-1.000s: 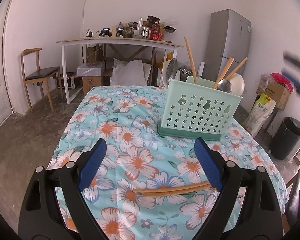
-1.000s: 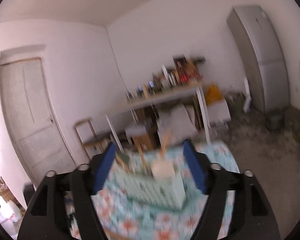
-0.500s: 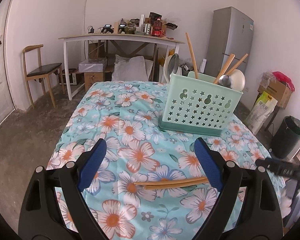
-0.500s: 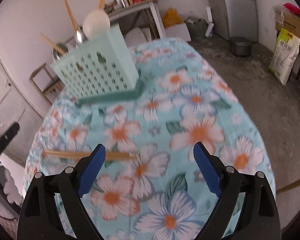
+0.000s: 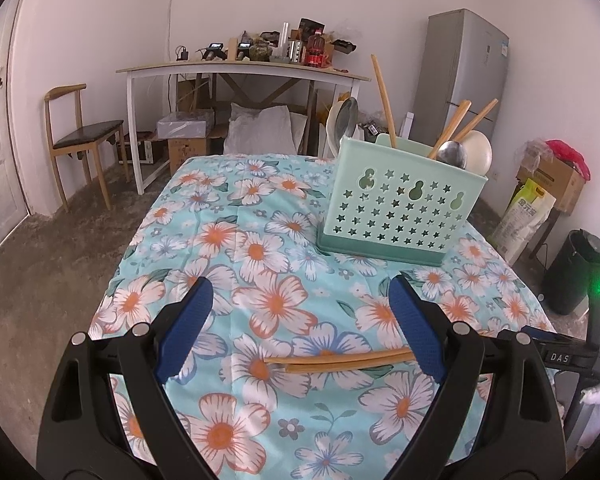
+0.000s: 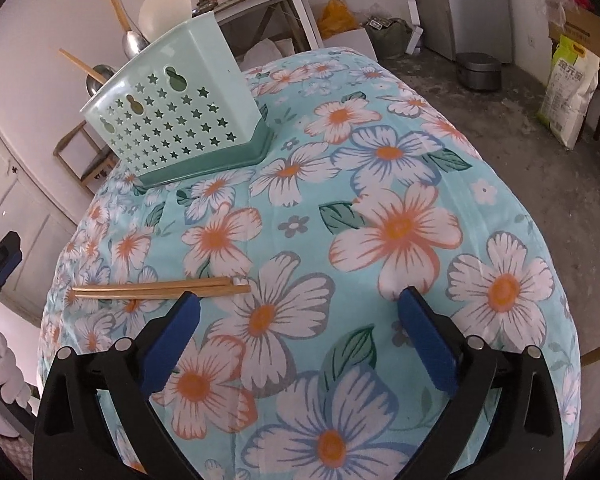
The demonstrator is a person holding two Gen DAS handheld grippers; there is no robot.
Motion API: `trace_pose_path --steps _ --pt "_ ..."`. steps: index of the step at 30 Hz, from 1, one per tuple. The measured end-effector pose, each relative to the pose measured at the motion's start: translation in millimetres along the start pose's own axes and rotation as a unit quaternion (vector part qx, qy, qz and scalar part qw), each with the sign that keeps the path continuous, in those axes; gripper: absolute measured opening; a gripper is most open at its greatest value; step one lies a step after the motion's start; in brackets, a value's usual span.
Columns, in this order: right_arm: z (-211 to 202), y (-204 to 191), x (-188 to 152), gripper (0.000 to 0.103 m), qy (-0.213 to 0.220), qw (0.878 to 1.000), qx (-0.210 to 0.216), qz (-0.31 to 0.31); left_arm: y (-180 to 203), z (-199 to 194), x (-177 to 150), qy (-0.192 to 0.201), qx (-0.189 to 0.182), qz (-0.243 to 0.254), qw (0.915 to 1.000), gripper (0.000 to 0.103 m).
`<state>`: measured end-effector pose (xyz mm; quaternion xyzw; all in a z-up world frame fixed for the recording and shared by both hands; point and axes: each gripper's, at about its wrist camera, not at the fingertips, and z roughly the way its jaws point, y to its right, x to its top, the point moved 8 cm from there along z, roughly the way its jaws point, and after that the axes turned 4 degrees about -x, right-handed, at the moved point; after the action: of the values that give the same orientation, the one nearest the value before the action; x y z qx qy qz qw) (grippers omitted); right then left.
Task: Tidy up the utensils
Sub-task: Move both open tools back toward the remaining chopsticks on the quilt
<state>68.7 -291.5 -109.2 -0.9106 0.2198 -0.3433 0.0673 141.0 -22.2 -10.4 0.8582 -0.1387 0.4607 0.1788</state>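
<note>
A pair of wooden chopsticks (image 5: 340,361) lies flat on the floral tablecloth (image 5: 260,248). It rests between the blue pads of my left gripper (image 5: 300,300), which stands open above the cloth. In the right wrist view the chopsticks (image 6: 160,290) lie just ahead of the left pad of my right gripper (image 6: 300,312). Its jaws are opening wide and nothing is between them. A mint green utensil holder (image 5: 400,208) with star holes stands further back and holds chopsticks, metal spoons and a white ladle. The same holder (image 6: 172,112) shows at upper left in the right wrist view.
The right gripper's black body (image 5: 560,356) shows at the table's right edge. Beyond the table stand a white desk (image 5: 240,76), a wooden chair (image 5: 80,140), a fridge (image 5: 464,76), a black bin (image 5: 576,272) and a sack (image 6: 572,92).
My right gripper has dropped and tipped down from facing the room to hovering low over the cloth, and its jaws have widened. The left gripper has barely shifted.
</note>
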Motion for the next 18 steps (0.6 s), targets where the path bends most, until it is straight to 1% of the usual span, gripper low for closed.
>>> trace_pose_path --steps 10,15,18 --pt "1.1 0.5 1.9 0.097 0.004 1.000 0.008 0.000 -0.8 4.0 -0.9 -0.007 -0.002 -0.002 1.0000 0.086" --pt "1.7 -1.3 1.4 0.097 0.013 1.000 0.008 -0.017 -0.6 4.0 -1.1 -0.007 -0.002 -0.002 1.0000 0.086" --pt "0.6 0.7 2.7 0.097 0.021 1.000 0.018 -0.005 -0.6 4.1 -1.1 -0.007 -0.002 -0.002 1.0000 0.086"
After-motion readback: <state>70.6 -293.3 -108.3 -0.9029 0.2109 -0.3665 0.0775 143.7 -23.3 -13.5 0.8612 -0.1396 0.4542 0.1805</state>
